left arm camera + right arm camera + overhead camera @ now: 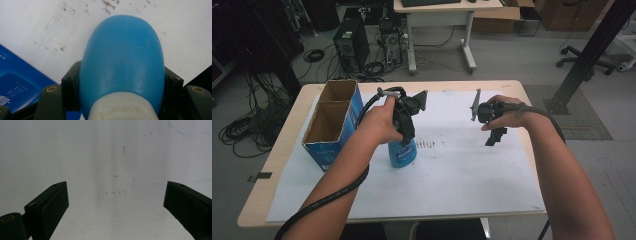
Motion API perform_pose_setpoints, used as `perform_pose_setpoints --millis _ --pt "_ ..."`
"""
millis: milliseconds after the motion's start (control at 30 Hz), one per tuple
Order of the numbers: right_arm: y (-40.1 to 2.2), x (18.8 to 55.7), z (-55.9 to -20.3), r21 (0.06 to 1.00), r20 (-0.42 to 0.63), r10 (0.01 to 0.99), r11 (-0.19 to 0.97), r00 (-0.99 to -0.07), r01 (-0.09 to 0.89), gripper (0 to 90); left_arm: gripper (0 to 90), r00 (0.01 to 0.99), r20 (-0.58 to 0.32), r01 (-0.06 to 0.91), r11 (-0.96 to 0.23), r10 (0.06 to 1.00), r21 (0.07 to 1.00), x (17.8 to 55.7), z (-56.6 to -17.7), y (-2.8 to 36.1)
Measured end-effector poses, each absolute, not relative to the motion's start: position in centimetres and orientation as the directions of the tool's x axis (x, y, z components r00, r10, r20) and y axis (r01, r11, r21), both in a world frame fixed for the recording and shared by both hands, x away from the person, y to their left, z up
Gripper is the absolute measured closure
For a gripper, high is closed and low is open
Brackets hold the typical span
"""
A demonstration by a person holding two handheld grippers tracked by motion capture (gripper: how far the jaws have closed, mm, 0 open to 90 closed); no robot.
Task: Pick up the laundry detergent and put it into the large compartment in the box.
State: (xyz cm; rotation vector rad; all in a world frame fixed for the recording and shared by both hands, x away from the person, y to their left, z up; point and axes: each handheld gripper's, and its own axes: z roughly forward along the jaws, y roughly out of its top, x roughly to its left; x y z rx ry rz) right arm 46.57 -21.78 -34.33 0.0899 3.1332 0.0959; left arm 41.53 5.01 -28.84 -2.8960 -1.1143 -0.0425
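A blue plastic bottle [403, 154] with a white neck stands upright on the white sheet, left of the table's middle. My left gripper [405, 140] comes down on it from above and is shut on it. In the left gripper view the blue bottle [122, 57] sits wedged between the two black jaws, whose pads [71, 90] press its sides just below the white collar. My right gripper [493, 139] hovers over the sheet to the right of the bottle and points down. The right gripper [115, 202] stands open, with nothing but bare paper between its jaws.
An open blue cardboard box [332, 122] with two compartments stands at the table's left, close beside the bottle; its side shows as the blue box [17, 87]. A large white paper sheet [472, 175] covers the wooden table [282, 150]. Beyond the table are a desk, computers and cables on the floor.
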Motion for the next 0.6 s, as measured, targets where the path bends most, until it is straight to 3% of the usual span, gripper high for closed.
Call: perform_pose_setpoints --millis 600 --pt "-21.74 46.49 -34.37 0.059 -0.002 0.055 0.997 -0.998 0.055 5.8 37.3 0.743 0.052 0.668 -0.744 0.667 -0.018 41.38 -28.84 5.01"
